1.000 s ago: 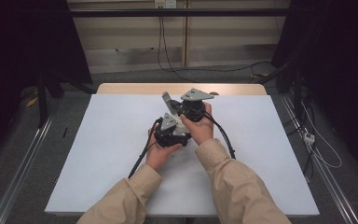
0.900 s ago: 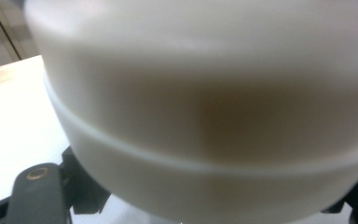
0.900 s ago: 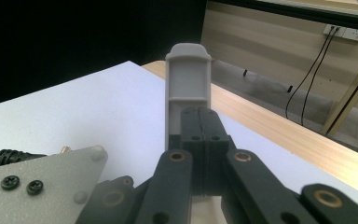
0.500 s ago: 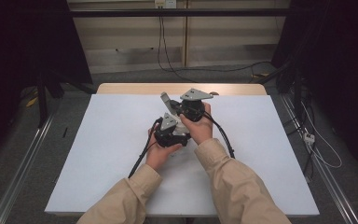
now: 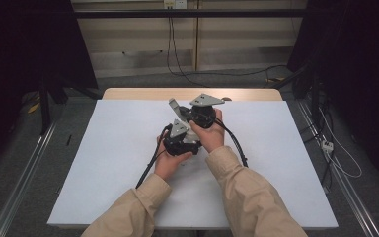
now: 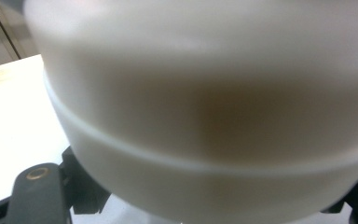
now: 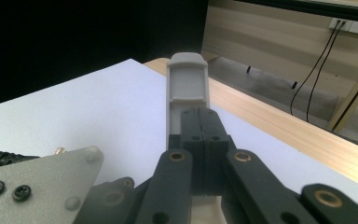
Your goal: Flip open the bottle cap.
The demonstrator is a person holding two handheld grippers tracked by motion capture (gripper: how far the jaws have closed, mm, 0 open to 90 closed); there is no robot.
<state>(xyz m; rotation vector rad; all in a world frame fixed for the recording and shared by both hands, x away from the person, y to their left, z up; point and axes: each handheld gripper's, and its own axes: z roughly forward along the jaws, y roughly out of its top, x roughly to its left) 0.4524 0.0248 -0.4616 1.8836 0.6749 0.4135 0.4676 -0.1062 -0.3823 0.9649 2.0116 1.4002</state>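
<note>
Between right gripper (image 7: 200,140) jaws, grey piece (image 7: 187,88).

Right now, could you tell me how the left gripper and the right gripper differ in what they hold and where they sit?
The right gripper has its jaws pressed together on a thin grey plastic piece; the left gripper faces a blurred white rounded object, grip unclear. The right gripper sits farther from the person than the left. Both are hand-held over the white table.

Table (image 5: 103,163): both grippers near its centre, toward the far edge. Left gripper (image 5: 180,140) just before the right gripper (image 5: 202,114), touching it. Cables (image 5: 237,145) trail toward the near edge.
</note>
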